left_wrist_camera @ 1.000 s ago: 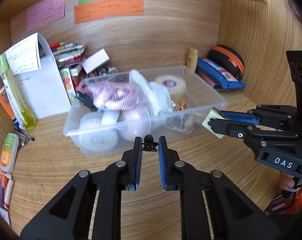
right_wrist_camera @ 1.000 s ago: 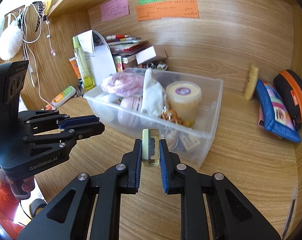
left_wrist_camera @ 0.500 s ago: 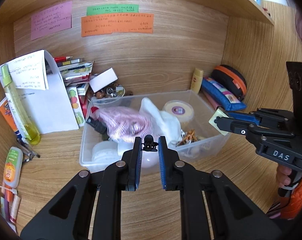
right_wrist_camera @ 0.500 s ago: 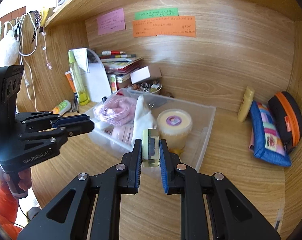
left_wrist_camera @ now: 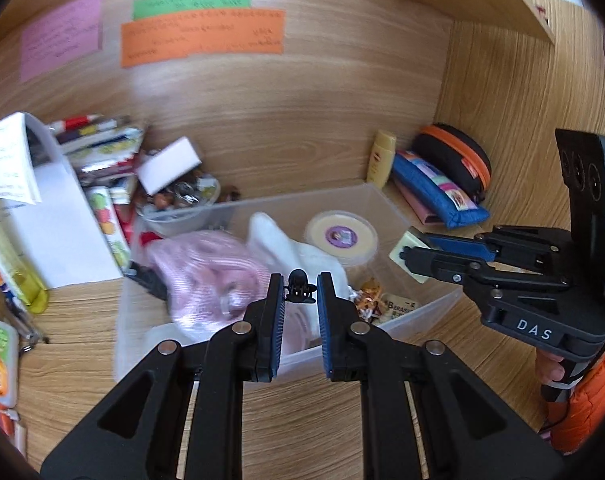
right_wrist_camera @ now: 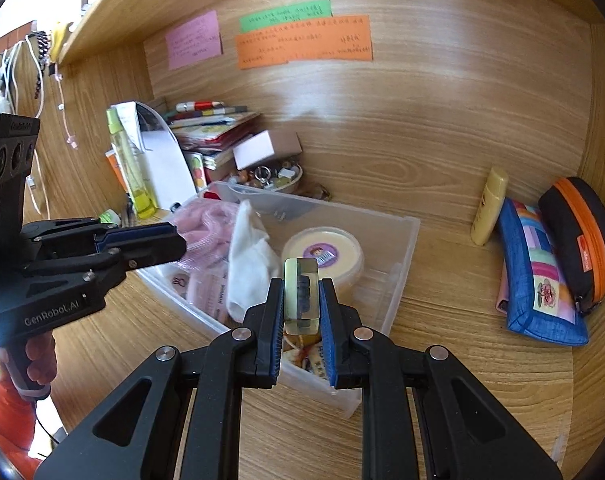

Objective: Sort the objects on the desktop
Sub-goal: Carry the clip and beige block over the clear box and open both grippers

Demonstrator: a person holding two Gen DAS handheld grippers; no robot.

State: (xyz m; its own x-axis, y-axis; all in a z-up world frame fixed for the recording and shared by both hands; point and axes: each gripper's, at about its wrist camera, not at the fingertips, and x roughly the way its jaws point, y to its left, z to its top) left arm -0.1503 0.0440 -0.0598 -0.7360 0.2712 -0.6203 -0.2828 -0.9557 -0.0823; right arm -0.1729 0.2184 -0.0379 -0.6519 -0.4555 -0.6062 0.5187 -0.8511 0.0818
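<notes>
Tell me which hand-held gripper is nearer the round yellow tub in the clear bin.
Right. The right hand-held gripper hangs just in front of the tub; the left hand-held gripper is over the pink bundle further left.

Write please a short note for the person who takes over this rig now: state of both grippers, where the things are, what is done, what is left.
Left hand-held gripper: shut on a small black clip, above the clear plastic bin.
Right hand-held gripper: shut on a yellowish clear block, also over the bin.
Done: the bin holds a round cream tub, white cloth and pink mesh bundle.
Left: neither held item is released yet. Probably drop both in the bin. A blue pouch and yellow tube lie outside it.
</notes>
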